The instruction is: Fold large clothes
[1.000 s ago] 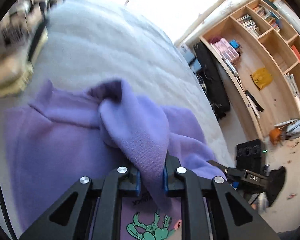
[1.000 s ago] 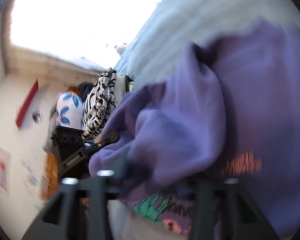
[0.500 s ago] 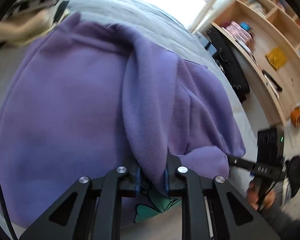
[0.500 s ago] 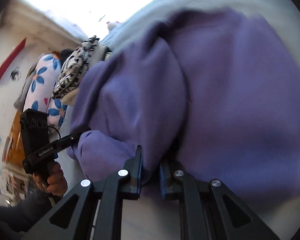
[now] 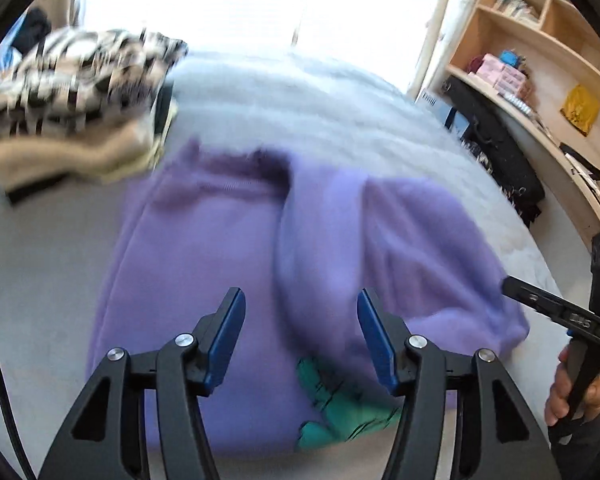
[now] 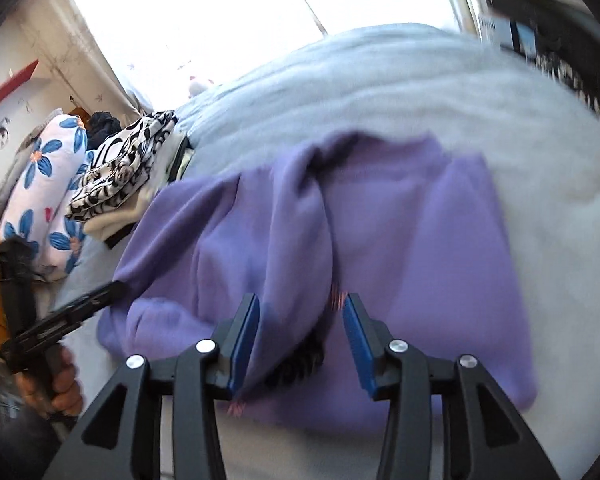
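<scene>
1. Releasing: my left gripper (image 5: 300,336) and right gripper (image 6: 300,336) have just been opening, jaws parted, sleeves lying loose between them.
2. Purple sweatshirt (image 5: 204,280) rests on the bed (image 5: 320,108), sleeves laid inward for folding.

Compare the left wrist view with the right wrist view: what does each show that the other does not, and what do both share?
Only the left wrist view shows the wooden shelving and the green print on the sweatshirt. Only the right wrist view shows the blue-flowered pillow. Both show the purple sweatshirt on the grey bed, the black-and-white patterned cloth, and open jaws just released from the fabric.
</scene>
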`<act>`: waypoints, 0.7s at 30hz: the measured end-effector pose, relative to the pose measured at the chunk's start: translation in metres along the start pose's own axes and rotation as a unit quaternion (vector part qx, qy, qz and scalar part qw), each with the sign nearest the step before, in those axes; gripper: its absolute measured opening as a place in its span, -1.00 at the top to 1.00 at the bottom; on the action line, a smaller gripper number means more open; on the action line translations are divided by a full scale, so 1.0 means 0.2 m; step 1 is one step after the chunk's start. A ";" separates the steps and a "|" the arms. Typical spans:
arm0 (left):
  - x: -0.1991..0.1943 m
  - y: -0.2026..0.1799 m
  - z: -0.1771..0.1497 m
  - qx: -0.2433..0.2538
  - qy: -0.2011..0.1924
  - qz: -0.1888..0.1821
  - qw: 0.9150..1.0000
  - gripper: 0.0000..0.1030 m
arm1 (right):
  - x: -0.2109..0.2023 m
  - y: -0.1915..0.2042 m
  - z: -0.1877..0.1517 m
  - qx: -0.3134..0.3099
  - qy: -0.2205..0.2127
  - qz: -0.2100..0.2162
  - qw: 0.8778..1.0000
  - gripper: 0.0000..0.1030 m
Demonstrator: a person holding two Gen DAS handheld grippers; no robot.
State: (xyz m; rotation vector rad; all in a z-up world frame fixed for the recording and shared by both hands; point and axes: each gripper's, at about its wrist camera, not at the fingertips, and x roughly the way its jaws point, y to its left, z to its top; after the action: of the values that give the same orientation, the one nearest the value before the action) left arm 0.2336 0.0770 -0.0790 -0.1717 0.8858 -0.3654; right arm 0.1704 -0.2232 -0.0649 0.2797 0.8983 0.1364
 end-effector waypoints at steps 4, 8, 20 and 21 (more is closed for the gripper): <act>-0.02 -0.16 0.11 0.020 -0.037 -0.040 0.998 0.15 | -0.01 0.11 0.08 -0.018 -0.051 0.011 0.998 0.15; 0.10 -0.28 0.12 0.036 -0.011 -0.088 0.995 0.29 | 0.08 0.23 0.11 -0.055 -0.054 0.025 0.997 0.15; 0.35 -0.19 -0.01 0.020 0.072 -0.045 0.996 0.55 | 0.29 0.02 0.12 -0.023 0.008 -0.052 0.998 0.38; 0.33 -0.19 0.00 0.015 0.070 -0.046 0.996 0.55 | 0.24 0.06 0.11 -0.026 0.004 -0.040 0.999 0.36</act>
State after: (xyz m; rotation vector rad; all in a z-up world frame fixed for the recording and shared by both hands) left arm 0.2618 0.0163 -0.1159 -0.1612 1.0115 -0.4812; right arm 0.2168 -0.2051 -0.0850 0.1938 0.9111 0.0864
